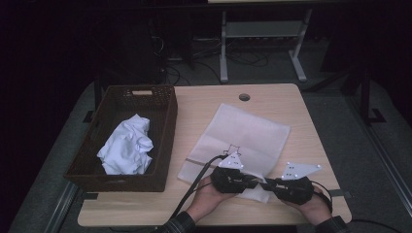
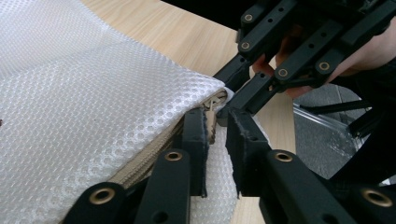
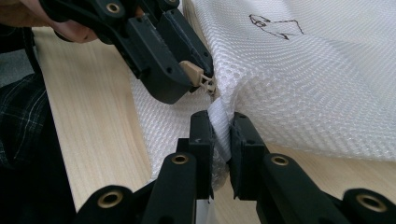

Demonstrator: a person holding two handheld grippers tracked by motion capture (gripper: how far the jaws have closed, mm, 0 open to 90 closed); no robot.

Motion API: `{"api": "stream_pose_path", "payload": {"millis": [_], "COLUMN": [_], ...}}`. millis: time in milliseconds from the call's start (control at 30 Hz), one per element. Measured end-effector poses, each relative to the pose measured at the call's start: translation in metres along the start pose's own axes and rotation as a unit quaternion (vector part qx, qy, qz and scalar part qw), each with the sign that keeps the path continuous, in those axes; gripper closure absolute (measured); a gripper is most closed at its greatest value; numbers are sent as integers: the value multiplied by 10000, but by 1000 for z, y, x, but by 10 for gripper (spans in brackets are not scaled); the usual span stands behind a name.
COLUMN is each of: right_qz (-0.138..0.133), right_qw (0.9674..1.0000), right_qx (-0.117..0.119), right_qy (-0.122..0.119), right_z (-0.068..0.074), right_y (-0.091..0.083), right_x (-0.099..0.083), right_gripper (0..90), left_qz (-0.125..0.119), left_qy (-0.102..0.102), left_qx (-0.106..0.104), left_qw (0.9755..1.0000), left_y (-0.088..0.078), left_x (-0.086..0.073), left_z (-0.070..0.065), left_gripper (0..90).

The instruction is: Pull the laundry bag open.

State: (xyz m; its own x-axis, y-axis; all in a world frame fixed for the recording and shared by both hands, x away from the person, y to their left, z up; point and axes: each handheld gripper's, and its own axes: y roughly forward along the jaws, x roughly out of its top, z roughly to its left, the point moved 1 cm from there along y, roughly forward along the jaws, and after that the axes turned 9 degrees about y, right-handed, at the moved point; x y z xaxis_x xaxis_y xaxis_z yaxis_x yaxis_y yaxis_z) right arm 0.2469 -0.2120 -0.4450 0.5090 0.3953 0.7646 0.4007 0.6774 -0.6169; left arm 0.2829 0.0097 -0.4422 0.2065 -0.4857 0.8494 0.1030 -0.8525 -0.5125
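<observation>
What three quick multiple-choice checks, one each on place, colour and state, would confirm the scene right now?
1. Where is the crumpled white cloth?
A. in the basket
B. on the mesh bag
C. on the floor

2. What colour is the zipper pull?
A. red
B. beige
C. black

3. What does the right gripper do?
A. hangs open
B. pinches the mesh bag at its corner
C. holds the basket

Answers: 1 A, the cloth lies inside the brown basket; 2 B, the pull is beige between the left gripper jaws; 3 B, white fabric sits clamped between its jaws.
</observation>
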Motion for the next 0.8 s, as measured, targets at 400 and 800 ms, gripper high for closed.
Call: {"api": "stream_pose_path", "payload": {"millis": [400, 800], "right_qz": [-16, 15], "right_qw": [10000, 10000], "right_qx": [-14, -42], "right_qy": [24, -4], "right_z": [1, 2], "right_y": [0, 0], "right_x": [0, 0], "right_gripper": [801, 801], "left_qz": [34, 192], "left_qy": [-55, 70], "left_qx": [33, 99], "left_qw": [10000, 9997], "left_y": [1, 3], "left_x": [0, -1], "left_z": [0, -2], "left_gripper": [858, 855]}}
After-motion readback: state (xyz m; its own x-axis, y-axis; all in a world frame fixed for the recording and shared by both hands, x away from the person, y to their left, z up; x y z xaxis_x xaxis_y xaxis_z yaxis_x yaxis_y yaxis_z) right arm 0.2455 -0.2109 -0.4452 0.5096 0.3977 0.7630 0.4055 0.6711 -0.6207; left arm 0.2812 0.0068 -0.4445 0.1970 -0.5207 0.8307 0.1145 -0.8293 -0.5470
